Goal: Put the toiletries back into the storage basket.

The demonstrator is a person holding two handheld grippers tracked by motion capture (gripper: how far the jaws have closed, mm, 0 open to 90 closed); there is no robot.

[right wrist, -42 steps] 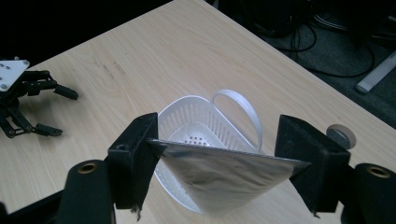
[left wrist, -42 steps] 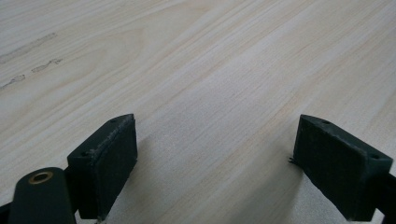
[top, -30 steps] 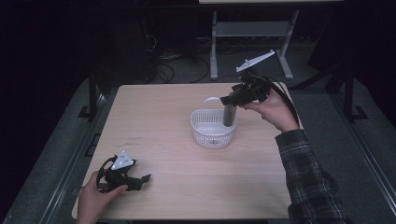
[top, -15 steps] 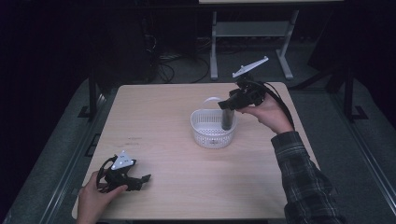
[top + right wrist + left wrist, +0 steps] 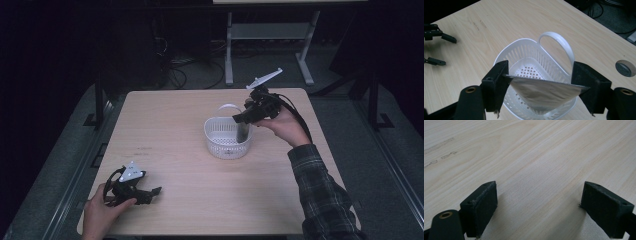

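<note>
Right gripper (image 5: 540, 87): while it hangs over the white basket (image 5: 524, 53), its jaws pinch a grey pouch (image 5: 544, 93) by the top edge.
Pouch: between the jaws, its body hanging below them into the basket.
Left gripper (image 5: 539, 207): jaws wide apart, only bare table (image 5: 529, 157) between them.
</note>
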